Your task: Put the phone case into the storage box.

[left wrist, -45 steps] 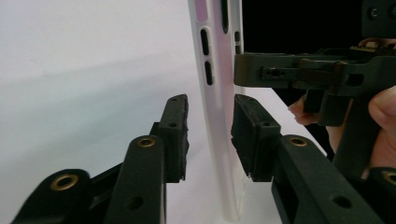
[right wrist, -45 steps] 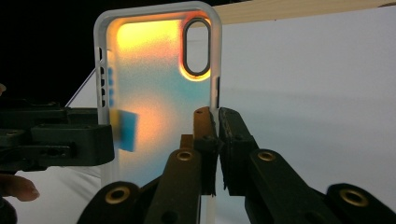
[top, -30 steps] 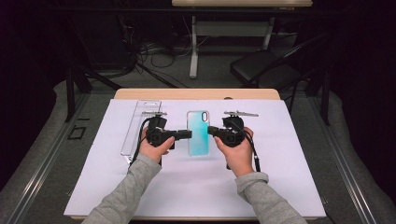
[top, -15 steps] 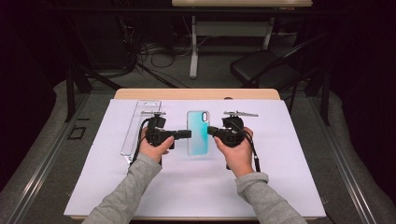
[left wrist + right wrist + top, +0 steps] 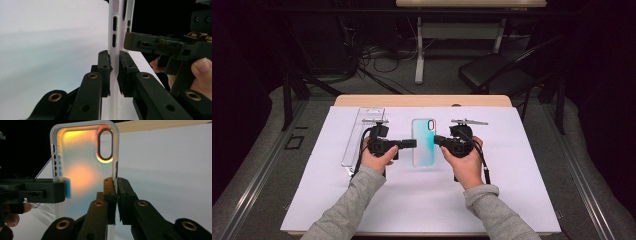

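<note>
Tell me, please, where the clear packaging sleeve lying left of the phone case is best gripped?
Probably at a long edge of the clear packaging sleeve, coming from its left side: it lies flat, long and narrow on the white sheet, and the left gripper sits close on its right.

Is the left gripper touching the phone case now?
Touching. In the left gripper view, the left gripper has both jaws pressed on the side edge of the phone case.
</note>
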Demonstrator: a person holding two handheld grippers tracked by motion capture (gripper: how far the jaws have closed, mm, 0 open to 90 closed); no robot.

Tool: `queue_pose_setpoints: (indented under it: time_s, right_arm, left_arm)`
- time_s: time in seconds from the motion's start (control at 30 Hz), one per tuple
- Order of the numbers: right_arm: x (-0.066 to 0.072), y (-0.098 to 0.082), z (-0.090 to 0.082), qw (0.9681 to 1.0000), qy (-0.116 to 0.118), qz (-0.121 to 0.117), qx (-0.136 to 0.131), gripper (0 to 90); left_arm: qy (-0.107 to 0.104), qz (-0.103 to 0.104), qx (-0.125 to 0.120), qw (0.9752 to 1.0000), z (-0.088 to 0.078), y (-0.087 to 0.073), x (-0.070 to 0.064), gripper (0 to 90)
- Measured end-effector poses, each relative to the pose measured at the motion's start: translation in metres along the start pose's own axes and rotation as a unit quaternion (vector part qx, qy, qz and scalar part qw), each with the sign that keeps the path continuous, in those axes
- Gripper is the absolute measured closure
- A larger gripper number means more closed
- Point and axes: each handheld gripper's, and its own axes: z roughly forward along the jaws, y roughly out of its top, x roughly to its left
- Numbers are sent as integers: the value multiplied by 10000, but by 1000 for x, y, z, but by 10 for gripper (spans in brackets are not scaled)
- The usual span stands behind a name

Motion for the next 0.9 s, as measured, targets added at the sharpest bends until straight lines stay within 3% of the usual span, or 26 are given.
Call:
queue_pose_setpoints:
  time_s: [0.9]
  right_arm:
    - [0,0,1,10000,23,-18,-18,859]
  left_arm:
    - [-6,-72,-82,9999,-1,0,0,818]
